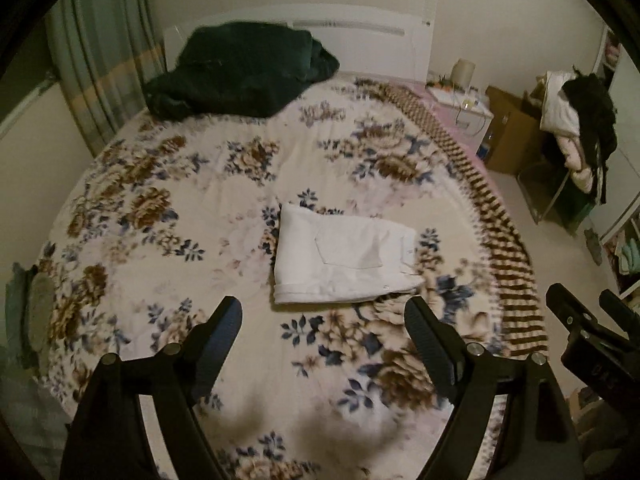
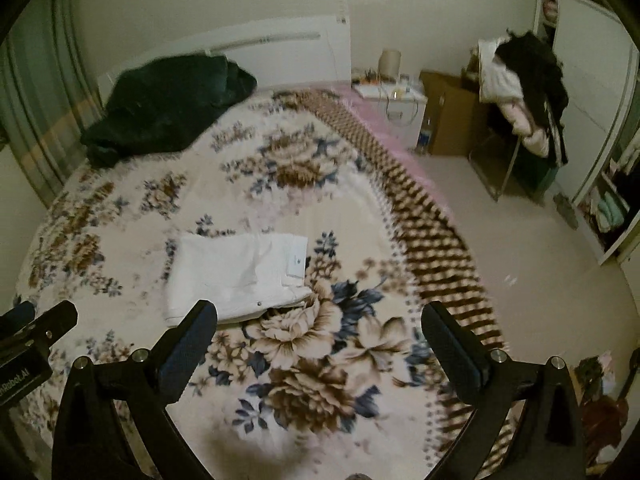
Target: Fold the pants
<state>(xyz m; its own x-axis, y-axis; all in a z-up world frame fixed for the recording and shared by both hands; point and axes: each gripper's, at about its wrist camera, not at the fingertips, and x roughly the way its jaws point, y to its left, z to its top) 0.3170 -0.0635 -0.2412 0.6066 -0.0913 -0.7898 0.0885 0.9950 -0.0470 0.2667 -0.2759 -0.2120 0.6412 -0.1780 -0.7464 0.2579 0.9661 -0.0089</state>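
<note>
White pants [image 1: 344, 256] lie folded into a compact rectangle on the floral bedspread [image 1: 192, 200], back pocket facing up. They also show in the right wrist view [image 2: 236, 276]. My left gripper [image 1: 322, 316] is open and empty, held above the bed just in front of the pants. My right gripper [image 2: 320, 320] is open and empty, above the bed to the right of the pants. The right gripper shows at the right edge of the left wrist view [image 1: 588, 312]. The left gripper shows at the left edge of the right wrist view [image 2: 40, 324].
A dark green blanket [image 1: 240, 72] is heaped at the head of the bed. A nightstand [image 1: 460, 100], a cardboard box [image 1: 512, 128] and a chair piled with clothes [image 1: 580, 128] stand to the right. Curtains [image 1: 104, 56] hang at the left.
</note>
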